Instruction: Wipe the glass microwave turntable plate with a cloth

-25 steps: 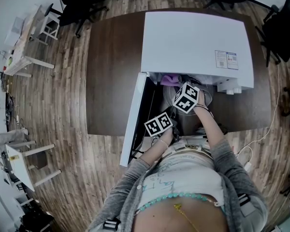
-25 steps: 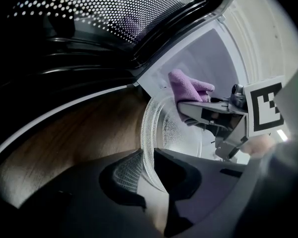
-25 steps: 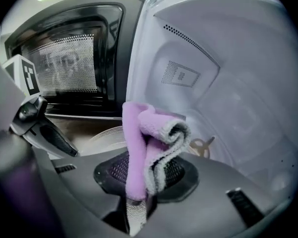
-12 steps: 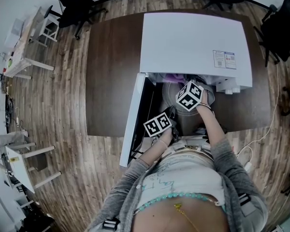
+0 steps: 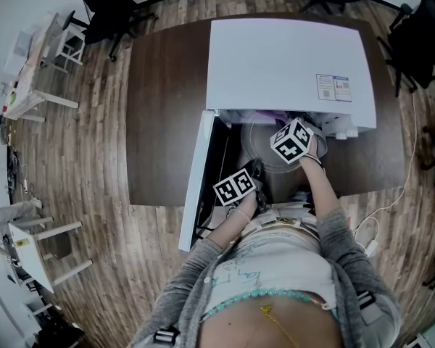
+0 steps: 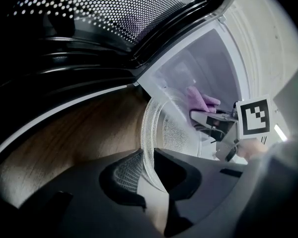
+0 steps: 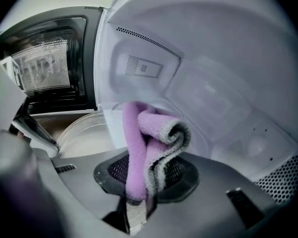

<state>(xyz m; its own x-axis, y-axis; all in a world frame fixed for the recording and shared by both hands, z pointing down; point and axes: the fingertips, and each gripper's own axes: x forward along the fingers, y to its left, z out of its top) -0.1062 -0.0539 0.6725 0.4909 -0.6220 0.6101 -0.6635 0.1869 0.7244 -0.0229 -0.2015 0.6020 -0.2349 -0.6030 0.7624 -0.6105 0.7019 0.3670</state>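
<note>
The left gripper [image 6: 149,175] was found with its jaws clamped on the near rim of the glass turntable plate [image 6: 175,128], holding it at the mouth of the open microwave [image 5: 290,64], whose door [image 5: 194,183] stood swung out to the left over the dark wooden table [image 5: 167,107]. The right gripper [image 7: 141,185] had its jaws closed on a folded purple cloth [image 7: 149,138] with grey edging, the free fold standing up beyond the pads and pointing into the white oven cavity. Compared with a second earlier, the head view showed the right gripper's marker cube carried to the right across the plate and rolled somewhat, while the left gripper's cube had kept its place. More of the plate's left and centre was consequently exposed. This was judged to be a wiping stroke in progress, with the left gripper steadying the plate. In the right gripper view the plate lay down and to the left of the cloth, and whether cloth and glass were touching could not be confirmed. The cleanliness of the glass could not be assessed, so the task was judged unfinished.
</note>
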